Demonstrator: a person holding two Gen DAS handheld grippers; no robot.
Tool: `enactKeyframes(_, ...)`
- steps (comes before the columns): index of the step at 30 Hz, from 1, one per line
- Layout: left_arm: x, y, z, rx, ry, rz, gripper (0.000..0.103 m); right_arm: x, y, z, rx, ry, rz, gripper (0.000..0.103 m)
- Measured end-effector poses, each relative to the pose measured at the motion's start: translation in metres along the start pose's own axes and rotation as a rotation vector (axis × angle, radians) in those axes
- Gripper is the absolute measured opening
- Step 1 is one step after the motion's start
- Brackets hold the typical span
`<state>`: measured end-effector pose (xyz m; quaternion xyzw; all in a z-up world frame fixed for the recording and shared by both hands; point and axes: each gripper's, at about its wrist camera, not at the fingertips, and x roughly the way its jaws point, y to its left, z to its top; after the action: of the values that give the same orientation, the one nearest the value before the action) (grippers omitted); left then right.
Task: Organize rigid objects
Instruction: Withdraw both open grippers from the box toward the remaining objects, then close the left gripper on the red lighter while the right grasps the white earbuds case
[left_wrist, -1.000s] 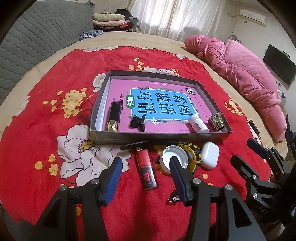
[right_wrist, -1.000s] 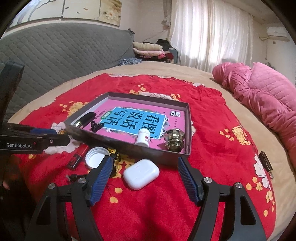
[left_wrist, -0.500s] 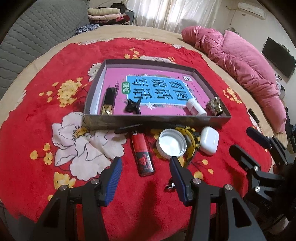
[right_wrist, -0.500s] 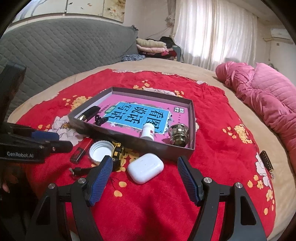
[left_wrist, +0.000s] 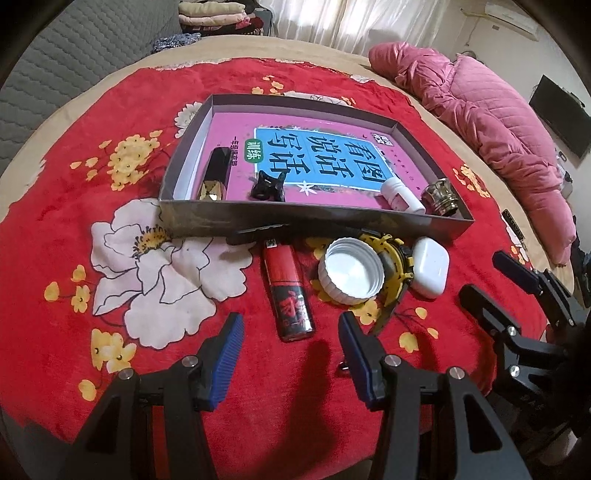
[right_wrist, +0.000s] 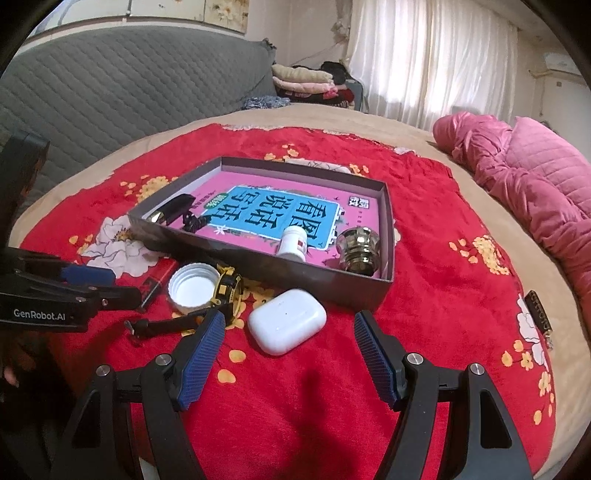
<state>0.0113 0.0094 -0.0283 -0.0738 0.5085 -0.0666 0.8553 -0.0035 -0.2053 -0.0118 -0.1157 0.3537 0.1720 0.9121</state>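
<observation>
A shallow grey box (left_wrist: 295, 221) (right_wrist: 325, 277) with a pink book inside holds a black-and-gold tube (left_wrist: 216, 173), a black clip (left_wrist: 267, 186), a white pill bottle (left_wrist: 400, 197) (right_wrist: 293, 242) and a brass knob (left_wrist: 441, 195) (right_wrist: 358, 249). In front of it on the red blanket lie a red lighter (left_wrist: 288, 291), a white cap (left_wrist: 351, 271) (right_wrist: 194, 282), a yellow tape measure (left_wrist: 397, 262) (right_wrist: 229, 290) and a white earbud case (left_wrist: 430, 267) (right_wrist: 286, 321). My left gripper (left_wrist: 291, 347) hangs open just short of the lighter. My right gripper (right_wrist: 290, 350) stands open around the near side of the earbud case.
A pink quilt (left_wrist: 480, 118) (right_wrist: 535, 184) lies at the right. A grey padded headboard (right_wrist: 110, 92) and folded clothes (right_wrist: 306, 83) stand behind. A small dark strip (right_wrist: 539, 310) rests near the blanket's right edge. A black strap (right_wrist: 162, 326) lies by the tape measure.
My left gripper has sunk and tipped downward, so the lighter and cap sit closer to its fingers. The right gripper has barely shifted. Both stay open.
</observation>
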Motion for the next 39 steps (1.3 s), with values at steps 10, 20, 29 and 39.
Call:
enactKeyframes(10,0.006,0.001,0.000,-0.011,0.016,0.012,0.053,0.008,0.001,-0.003,-0.012,0.019,0.006,0.074)
enactKeyframes(20,0.015,-0.001,-0.002,-0.009,0.026,0.011,0.053,0.020,0.000,-0.007,-0.020,0.041,0.021,0.074)
enactKeyframes(29,0.025,-0.004,0.003,-0.009,0.018,0.022,0.053,0.036,-0.003,-0.010,-0.028,0.063,0.017,0.074)
enactKeyframes(39,0.035,-0.002,0.007,-0.015,0.014,0.032,0.053,0.050,-0.005,-0.012,-0.031,0.078,0.028,0.074)
